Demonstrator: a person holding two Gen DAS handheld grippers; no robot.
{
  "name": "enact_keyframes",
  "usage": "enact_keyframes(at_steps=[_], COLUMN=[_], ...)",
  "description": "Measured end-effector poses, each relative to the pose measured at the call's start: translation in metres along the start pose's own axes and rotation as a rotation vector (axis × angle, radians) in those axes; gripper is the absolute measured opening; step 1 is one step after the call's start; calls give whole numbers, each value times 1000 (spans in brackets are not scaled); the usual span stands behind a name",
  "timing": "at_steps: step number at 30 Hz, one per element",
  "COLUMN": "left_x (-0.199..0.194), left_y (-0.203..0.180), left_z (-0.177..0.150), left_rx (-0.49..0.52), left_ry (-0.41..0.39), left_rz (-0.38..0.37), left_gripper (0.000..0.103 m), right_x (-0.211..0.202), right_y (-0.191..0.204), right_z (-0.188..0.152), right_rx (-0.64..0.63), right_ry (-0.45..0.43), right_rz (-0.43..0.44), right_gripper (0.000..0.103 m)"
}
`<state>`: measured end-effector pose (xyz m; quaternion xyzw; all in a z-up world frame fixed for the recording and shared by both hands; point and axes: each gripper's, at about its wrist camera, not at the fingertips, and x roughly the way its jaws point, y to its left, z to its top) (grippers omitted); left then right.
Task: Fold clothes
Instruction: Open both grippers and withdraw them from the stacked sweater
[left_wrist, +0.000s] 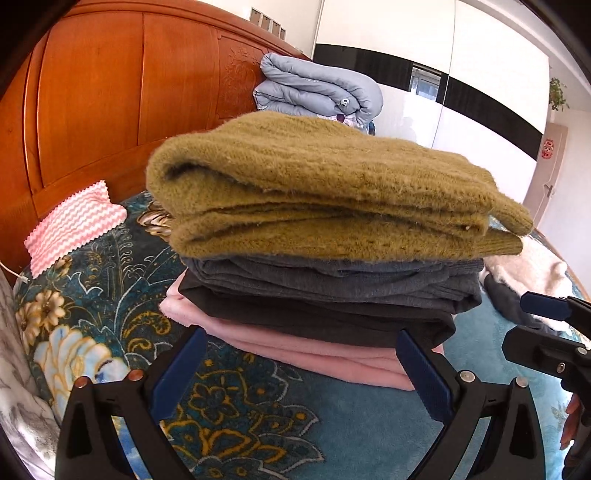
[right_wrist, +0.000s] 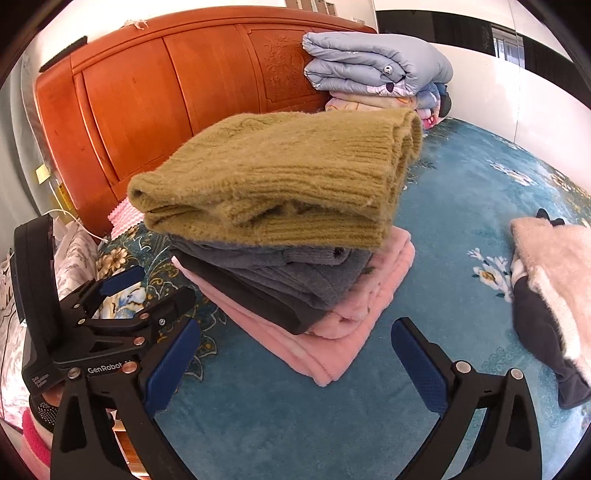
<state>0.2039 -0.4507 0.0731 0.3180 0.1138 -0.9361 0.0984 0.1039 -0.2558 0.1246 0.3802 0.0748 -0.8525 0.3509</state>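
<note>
Nearest the left wrist camera, the left gripper stands released, its blue-padded jaws spread wide with nothing between them, poised over the teal floral bedspread just short of the clothes pile. In the right wrist view the right gripper is likewise released, jaws wide and empty, facing a corner of the same pile. Each gripper shows in the other's view: the right one at the right edge of the left view, the left one at the lower left of the right view, and both look spread there too.

Just beyond the jaws sits the stack of folded clothes on the bedspread, toward the head end of the bed. At the bottom lies a folded pink fleece, its edges jutting out past the layers above. On it rests a dark charcoal garment, then a folded grey knit, and on top a thick olive-green sweater, folded and overhanging the layers below.

To the right of the stack, apart from it, lies a cream fluffy garment over a dark one, unfolded. Left of the stack, a pink zigzag cloth lies near the bed's head edge.

Farther back, a wooden headboard rises behind the bed, and a rolled pale-blue quilt sits against it atop other bedding.
</note>
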Motion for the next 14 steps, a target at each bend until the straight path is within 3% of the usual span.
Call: enact_keyframes(at_steps=[14], left_x=[8], left_y=[-1], left_z=[3], left_rx=[-27], left_ry=[9], left_rz=[13], left_gripper=[103], right_x=[6], right_y=[-3], right_z=[4], right_rx=[2], right_ry=[-1], right_rz=[-14], right_gripper=[103])
